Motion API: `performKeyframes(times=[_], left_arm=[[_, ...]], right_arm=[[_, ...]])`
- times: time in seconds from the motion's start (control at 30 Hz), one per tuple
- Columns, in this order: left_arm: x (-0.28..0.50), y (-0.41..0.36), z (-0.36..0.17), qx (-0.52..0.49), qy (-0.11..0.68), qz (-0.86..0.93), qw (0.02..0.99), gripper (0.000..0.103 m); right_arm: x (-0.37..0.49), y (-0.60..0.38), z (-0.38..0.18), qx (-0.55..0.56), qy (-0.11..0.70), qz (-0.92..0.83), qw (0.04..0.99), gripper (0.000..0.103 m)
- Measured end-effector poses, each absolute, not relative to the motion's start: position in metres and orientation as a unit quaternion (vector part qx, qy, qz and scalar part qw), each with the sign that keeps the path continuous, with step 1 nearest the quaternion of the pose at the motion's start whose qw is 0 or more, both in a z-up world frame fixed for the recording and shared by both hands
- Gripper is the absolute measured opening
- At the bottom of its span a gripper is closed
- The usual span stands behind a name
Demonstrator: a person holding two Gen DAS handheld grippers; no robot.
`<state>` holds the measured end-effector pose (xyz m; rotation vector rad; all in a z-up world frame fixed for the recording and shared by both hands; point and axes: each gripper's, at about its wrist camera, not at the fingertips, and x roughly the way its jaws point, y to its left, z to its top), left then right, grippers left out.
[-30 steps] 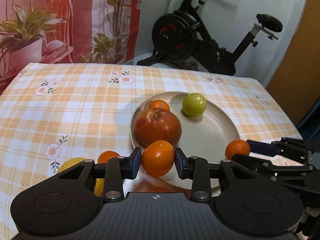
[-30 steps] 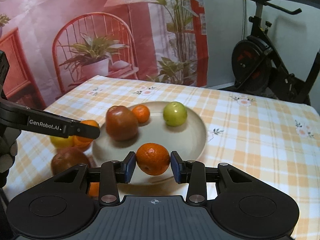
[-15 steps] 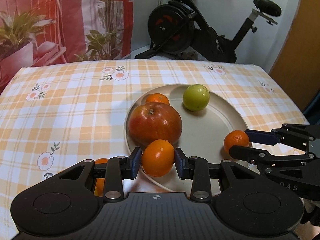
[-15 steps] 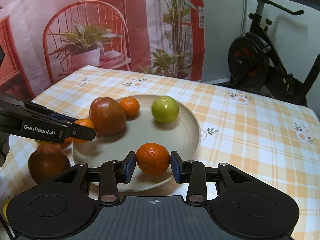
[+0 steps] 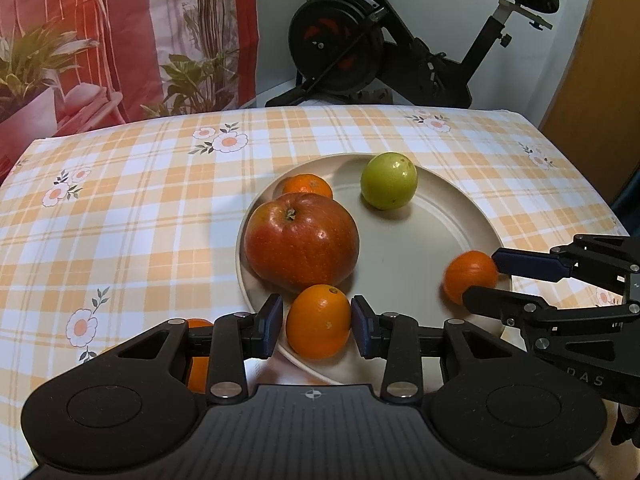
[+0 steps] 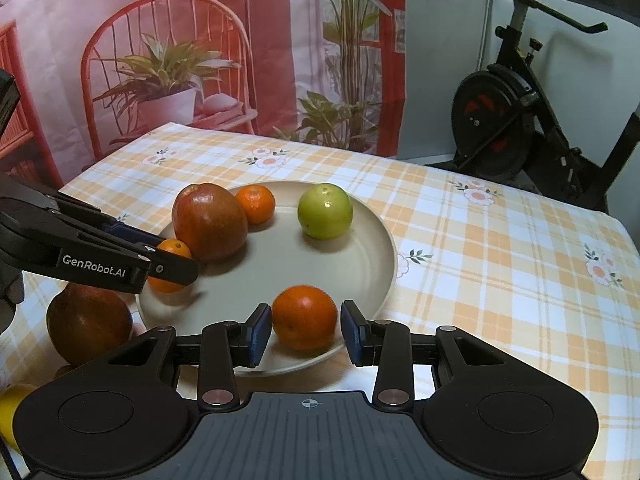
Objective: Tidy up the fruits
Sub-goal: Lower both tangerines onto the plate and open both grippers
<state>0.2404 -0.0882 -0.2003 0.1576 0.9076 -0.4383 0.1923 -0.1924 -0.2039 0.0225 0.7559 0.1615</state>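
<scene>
Orange and glossy, one small orange (image 5: pixel 319 322) sits on the near rim of the beige plate (image 5: pixel 404 220). It lies between the jaws of the left gripper (image 5: pixel 318 327), which are opening: one pad touches it, the other stands just clear. A darker orange (image 6: pixel 305 317) lies on the plate inside the right gripper (image 6: pixel 306 330); whether those pads pinch it, I cannot tell. Also on the plate are a red apple (image 5: pixel 301 240), a green fruit (image 5: pixel 389 186) and a third orange (image 5: pixel 307 186). Only the right view shows a second apple (image 6: pixel 89 322) and a yellow fruit (image 6: pixel 10 408) on the checked desk (image 6: pixel 500 248), beside the plate.
</scene>
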Motion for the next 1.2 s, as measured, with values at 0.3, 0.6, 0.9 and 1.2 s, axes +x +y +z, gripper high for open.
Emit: performKeyframes(times=[0.3, 0.6, 0.9, 1.2], left_arm=[[0.234, -0.083, -0.191, 0.064, 0.427, -0.212, 0.876, 0.041], [0.216, -0.072, -0.168, 0.053, 0.400, -0.219, 0.888, 0.041], [0.197, -0.047, -0.157, 0.039, 0.388, -0.201, 0.899, 0.041], [0.186, -0.014, -0.153, 0.016, 0.387, -0.175, 0.905, 0.041]], right_arm=[[0.183, -0.192, -0.198, 0.025, 0.362, 0.076, 0.929, 0.036], [0.163, -0.188, -0.189, 0.045, 0.349, 0.074, 0.933, 0.036], [0.147, -0.179, -0.187, 0.054, 0.350, 0.082, 0.932, 0.036], [0.141, -0.167, -0.184, 0.051, 0.350, 0.096, 0.931, 0.036]])
